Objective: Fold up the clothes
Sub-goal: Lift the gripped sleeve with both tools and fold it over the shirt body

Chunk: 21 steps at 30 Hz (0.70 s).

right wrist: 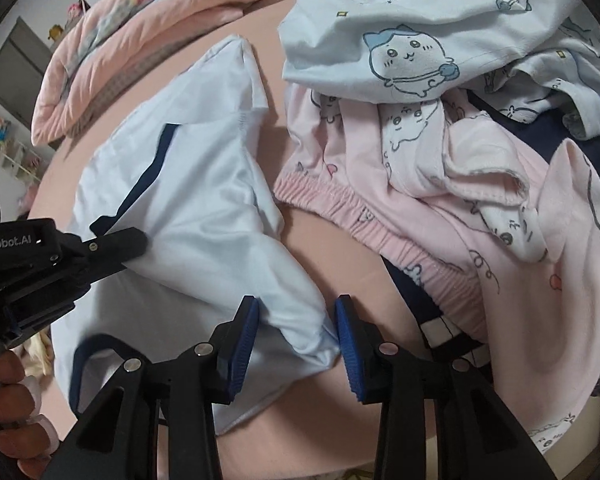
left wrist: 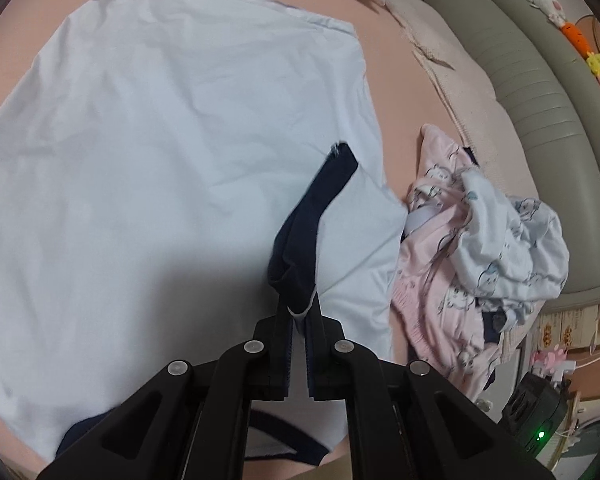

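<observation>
Setting: a bed under a plain salmon-pink sheet [left wrist: 396,92], seen through two fisheye cameras, one on each hand-held gripper.

Garment in hand: a pale blue-white cotton T-shirt with navy trim [left wrist: 172,152] lies spread across the sheet. One navy-edged sleeve is lifted and turned in over the body. It looks partly folded; how many folds it has, I cannot tell.

Left gripper [left wrist: 299,312]: its black fingers are pressed together, pinching the navy sleeve cuff [left wrist: 300,240] with a sliver of white cloth between them.

Right gripper [right wrist: 296,344]: its blue ribbed pads [right wrist: 244,344] stand spread on either side of a bunched corner of the shirt [right wrist: 308,336]. The cloth sits between them but is not clamped.

Hand: fingers of the person's left hand [right wrist: 12,416] wrap that gripper's handle at the edge of the right view.

Other clothes: a crumpled pile of pink and light blue cartoon-print pyjamas [right wrist: 440,140] lies just beside the shirt, its pink elastic waistband [right wrist: 364,220] near the right gripper.

Risk, slipping: the left grip holds only a narrow cuff edge, so a pull could likely free it and drop the sleeve.

Risk, crooked fold: if the right pads close on bunched layers, the fold may come out creased.

Risk, snagging: the pile is near enough that the pads might catch the waistband too.
</observation>
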Tool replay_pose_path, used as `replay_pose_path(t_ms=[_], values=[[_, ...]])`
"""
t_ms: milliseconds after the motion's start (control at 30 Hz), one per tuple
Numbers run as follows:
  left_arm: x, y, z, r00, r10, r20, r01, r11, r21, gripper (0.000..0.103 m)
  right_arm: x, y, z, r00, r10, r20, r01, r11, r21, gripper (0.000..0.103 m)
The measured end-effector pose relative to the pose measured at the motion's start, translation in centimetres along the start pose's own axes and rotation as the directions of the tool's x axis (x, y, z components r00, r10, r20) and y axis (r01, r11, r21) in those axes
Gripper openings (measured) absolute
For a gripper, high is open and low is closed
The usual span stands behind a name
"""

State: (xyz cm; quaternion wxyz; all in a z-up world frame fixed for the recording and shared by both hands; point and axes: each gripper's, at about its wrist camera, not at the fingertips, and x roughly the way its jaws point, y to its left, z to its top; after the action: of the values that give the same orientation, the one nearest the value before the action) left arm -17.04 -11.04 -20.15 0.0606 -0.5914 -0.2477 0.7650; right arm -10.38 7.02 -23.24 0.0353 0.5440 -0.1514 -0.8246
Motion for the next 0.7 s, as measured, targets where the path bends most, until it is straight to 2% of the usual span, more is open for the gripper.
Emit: replay_pose_path(t_ms=[200,400,467,500,533,567,600,633,700], values=[[-0.2,1.0,-0.2,1.000,-0.010,-0.024,0.009,1.000,-0.021,0.004,-0.6,0.1,-0.6,1.000,-0.021,-0.009,0.021,0.999,-0.046,0.040],[-0.5,0.1,-1.0,0.998,0.046,-0.043,-0.044,0.998,0.049,0.005,-2.2,0.8,-0.9,0.999,-0.042,0.002,0.042,0.998,-0.050,0.040],[-0.9,-0.2,-1.0,0.998,0.060,-0.035,-0.058,0.996,0.064,0.008,-3.0,0.7,-0.9,0.999,-0.040,0.010,0.040,0.998,-0.046,0.048],[-1.2,-0.5,-0.8,0.998,0.065,-0.023,-0.063,0.996,0.069,0.013,-3.6,0.7,-0.8,0.999,-0.047,0.022,0.048,0.998,-0.048,0.051],[-1.8,-0.5,-0.8,0.998,0.069,-0.005,-0.068,0.995,0.073,0.028,-4.2,0.9,-0.7,0.998,-0.055,0.037,0.057,0.997,-0.057,0.056],[-2.4,-0.5,-0.8,0.997,0.070,0.014,-0.071,0.994,0.078,0.040,-5.1,1.0,-0.8,0.997,-0.063,0.052,0.067,0.995,-0.074,0.057],[-3.1,-0.5,-0.7,0.997,0.063,0.036,-0.066,0.994,0.085,0.066,-5.8,1.2,-0.8,0.995,-0.070,0.066,0.076,0.993,-0.091,0.057],[-4.0,-0.5,-0.7,0.997,0.050,0.061,-0.056,0.994,0.090,0.081,-6.4,1.6,-0.8,0.995,-0.074,0.073,0.082,0.990,-0.111,0.057],[-5.7,0.1,-0.9,0.995,0.027,0.101,-0.035,0.996,0.081,0.081,-7.6,2.4,-0.8,0.993,-0.080,0.088,0.093,0.985,-0.149,0.057]])
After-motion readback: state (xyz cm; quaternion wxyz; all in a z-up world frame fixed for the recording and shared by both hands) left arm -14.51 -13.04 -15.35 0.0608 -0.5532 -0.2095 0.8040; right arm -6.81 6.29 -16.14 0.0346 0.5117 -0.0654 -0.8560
